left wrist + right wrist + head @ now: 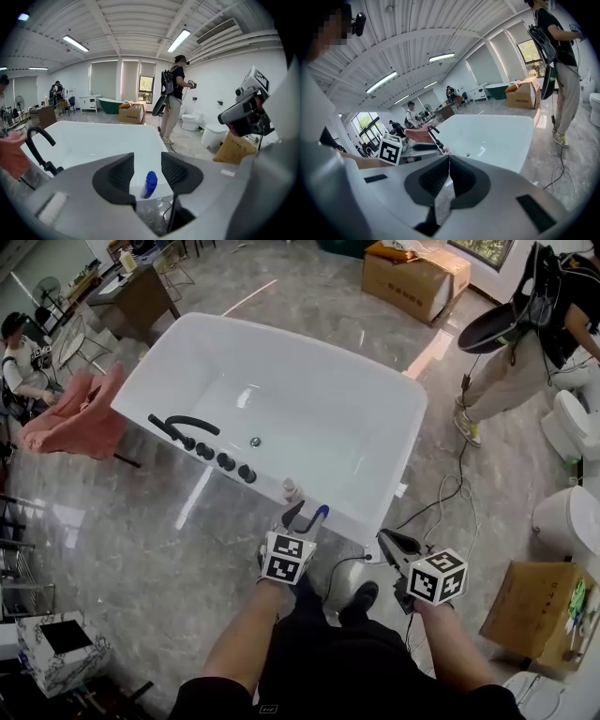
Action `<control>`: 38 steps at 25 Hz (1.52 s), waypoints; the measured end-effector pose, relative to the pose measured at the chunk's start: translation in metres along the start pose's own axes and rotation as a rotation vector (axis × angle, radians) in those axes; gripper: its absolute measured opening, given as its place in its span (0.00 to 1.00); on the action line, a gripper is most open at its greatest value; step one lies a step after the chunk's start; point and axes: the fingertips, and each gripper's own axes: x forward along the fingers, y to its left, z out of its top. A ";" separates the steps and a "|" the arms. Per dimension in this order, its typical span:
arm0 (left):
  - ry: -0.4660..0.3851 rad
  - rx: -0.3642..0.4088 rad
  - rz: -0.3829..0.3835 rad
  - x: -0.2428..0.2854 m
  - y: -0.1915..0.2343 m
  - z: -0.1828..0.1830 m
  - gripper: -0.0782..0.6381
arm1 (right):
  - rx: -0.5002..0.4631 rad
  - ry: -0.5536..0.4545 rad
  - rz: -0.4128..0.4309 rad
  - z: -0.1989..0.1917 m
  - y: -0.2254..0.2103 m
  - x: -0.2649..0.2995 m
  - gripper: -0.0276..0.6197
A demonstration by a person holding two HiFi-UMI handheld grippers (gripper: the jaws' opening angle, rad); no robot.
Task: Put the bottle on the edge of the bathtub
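A white bathtub [281, 338] fills the middle of the head view. On its near rim a small bottle with a blue top [321, 512] leans slightly. My left gripper [307, 512] is at that rim, open. In the left gripper view the blue bottle [150, 183] sits in the gap between the jaws of the left gripper [147, 161], and neither jaw visibly touches it. My right gripper [389, 540] hangs just off the tub's near right corner. In the right gripper view the right gripper [449, 161] is shut with nothing in it, and the tub [497, 140] lies beyond.
A black faucet [183, 423] with several knobs and a small pale bottle [291, 489] are on the near rim. A pink towel [75, 413] is at left. A person [525, 343], toilets [567, 517], cardboard boxes [539, 610] and floor cables [450, 488] are at right.
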 end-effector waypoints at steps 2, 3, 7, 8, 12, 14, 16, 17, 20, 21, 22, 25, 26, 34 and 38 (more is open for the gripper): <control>-0.006 -0.016 0.008 -0.008 0.004 0.000 0.37 | -0.005 -0.002 0.002 0.002 0.006 0.001 0.06; -0.009 -0.021 0.014 -0.012 0.007 0.000 0.37 | -0.008 -0.003 0.003 0.003 0.009 0.002 0.06; -0.027 0.006 0.026 -0.034 0.020 0.006 0.33 | -0.007 -0.007 0.002 0.006 0.021 0.009 0.06; -0.036 0.010 0.031 -0.040 0.025 0.008 0.32 | -0.006 -0.008 0.001 0.007 0.024 0.012 0.06; -0.077 0.010 0.053 -0.067 0.051 0.012 0.29 | -0.012 -0.024 -0.005 0.012 0.039 0.028 0.06; -0.086 0.008 0.058 -0.080 0.063 0.013 0.28 | -0.016 -0.040 -0.006 0.018 0.047 0.036 0.06; -0.088 0.005 0.059 -0.096 0.072 0.015 0.27 | -0.016 -0.061 -0.007 0.026 0.056 0.042 0.06; -0.094 0.003 0.063 -0.103 0.077 0.017 0.26 | -0.017 -0.071 -0.006 0.030 0.060 0.045 0.06; -0.126 -0.017 0.095 -0.125 0.095 0.023 0.25 | -0.037 -0.085 0.015 0.041 0.076 0.057 0.06; -0.132 -0.026 0.108 -0.132 0.101 0.024 0.24 | -0.048 -0.086 0.027 0.044 0.082 0.061 0.06; -0.137 -0.033 0.120 -0.138 0.106 0.024 0.24 | -0.060 -0.086 0.039 0.047 0.088 0.065 0.06; -0.144 -0.049 0.151 -0.155 0.119 0.022 0.23 | -0.087 -0.088 0.064 0.054 0.101 0.074 0.06; -0.146 -0.056 0.161 -0.160 0.121 0.020 0.23 | -0.093 -0.087 0.070 0.056 0.103 0.076 0.06; -0.152 -0.113 0.215 -0.189 0.126 0.010 0.20 | -0.135 -0.094 0.119 0.069 0.111 0.075 0.06; -0.151 -0.153 0.248 -0.200 0.123 0.013 0.20 | -0.143 -0.112 0.126 0.077 0.104 0.064 0.06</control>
